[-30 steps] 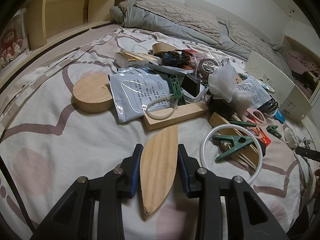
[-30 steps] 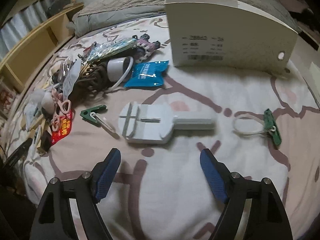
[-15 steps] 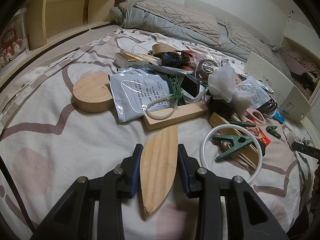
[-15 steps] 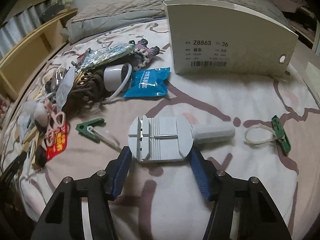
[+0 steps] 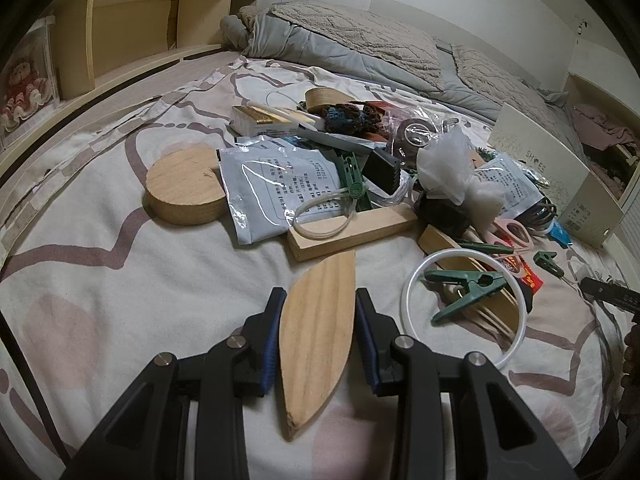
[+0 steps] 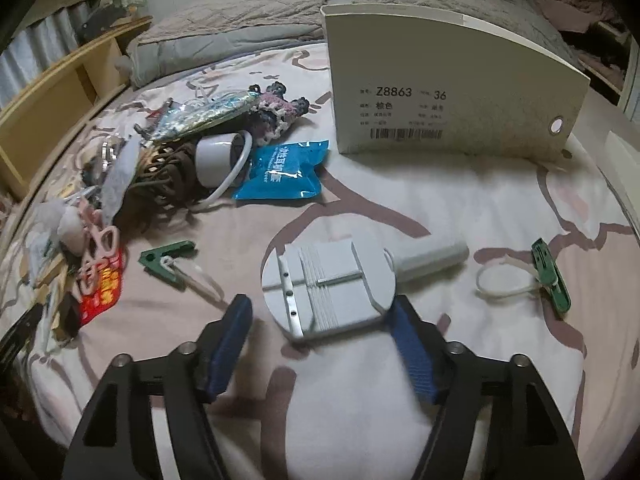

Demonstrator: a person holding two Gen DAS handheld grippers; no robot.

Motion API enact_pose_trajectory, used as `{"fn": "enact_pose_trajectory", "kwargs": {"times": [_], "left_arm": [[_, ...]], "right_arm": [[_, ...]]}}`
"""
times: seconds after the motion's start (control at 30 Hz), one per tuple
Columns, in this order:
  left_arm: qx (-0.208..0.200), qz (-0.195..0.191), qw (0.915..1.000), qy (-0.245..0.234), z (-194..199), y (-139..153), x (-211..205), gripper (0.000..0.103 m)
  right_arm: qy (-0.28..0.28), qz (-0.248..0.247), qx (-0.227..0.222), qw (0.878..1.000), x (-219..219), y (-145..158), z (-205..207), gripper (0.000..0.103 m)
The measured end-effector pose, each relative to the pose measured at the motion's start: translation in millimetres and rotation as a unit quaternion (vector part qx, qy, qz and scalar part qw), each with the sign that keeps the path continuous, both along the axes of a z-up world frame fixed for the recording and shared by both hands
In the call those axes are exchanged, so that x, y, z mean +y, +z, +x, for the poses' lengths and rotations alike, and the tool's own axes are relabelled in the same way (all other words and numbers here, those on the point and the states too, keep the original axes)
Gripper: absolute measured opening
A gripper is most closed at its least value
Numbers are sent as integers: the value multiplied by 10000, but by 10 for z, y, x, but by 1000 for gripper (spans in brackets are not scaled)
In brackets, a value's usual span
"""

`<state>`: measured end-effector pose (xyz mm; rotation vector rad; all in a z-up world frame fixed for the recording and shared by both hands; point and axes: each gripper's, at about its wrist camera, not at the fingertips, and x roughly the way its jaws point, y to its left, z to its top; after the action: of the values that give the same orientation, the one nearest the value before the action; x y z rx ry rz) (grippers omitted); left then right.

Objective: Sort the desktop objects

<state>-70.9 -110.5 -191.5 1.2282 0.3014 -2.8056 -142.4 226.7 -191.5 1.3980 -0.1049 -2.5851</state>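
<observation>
In the left wrist view my left gripper is shut on a leaf-shaped wooden piece, held just above the patterned bedsheet. In the right wrist view a grey round tool with a stubby handle sits between the jaws of my right gripper. Those jaws are opening. The left pad stands clear of the tool's rim, and the right pad is right against it.
Ahead of the left gripper lie a wooden disc, a wooden block, a grey packet and a white ring around a green clothespin. A shoe box, a blue packet and two green clips surround the tool.
My right gripper came forward around the grey tool, narrowed on it, then widened again. The tool has turned, its handle now pointing up to the right. The left gripper has not moved.
</observation>
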Motion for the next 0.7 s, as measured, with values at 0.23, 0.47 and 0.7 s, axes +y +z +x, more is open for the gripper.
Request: {"fn": "enact_pose_trajectory", "kwargs": {"times": [0.23,0.47,0.7], "left_arm": [[9,-3,10000,0,8,-3,2,34],[85,-110,9999,93,-25,-6,13,33],[75,29,9999,141,-60,13,-32,33]], "right_arm": [[-449,-1,-65,9990,-29,-39,-92,72],[-428,-99,89,9990,13,-41,-77,66],[-274,-210,166,9993,44,7,-39,66]]}}
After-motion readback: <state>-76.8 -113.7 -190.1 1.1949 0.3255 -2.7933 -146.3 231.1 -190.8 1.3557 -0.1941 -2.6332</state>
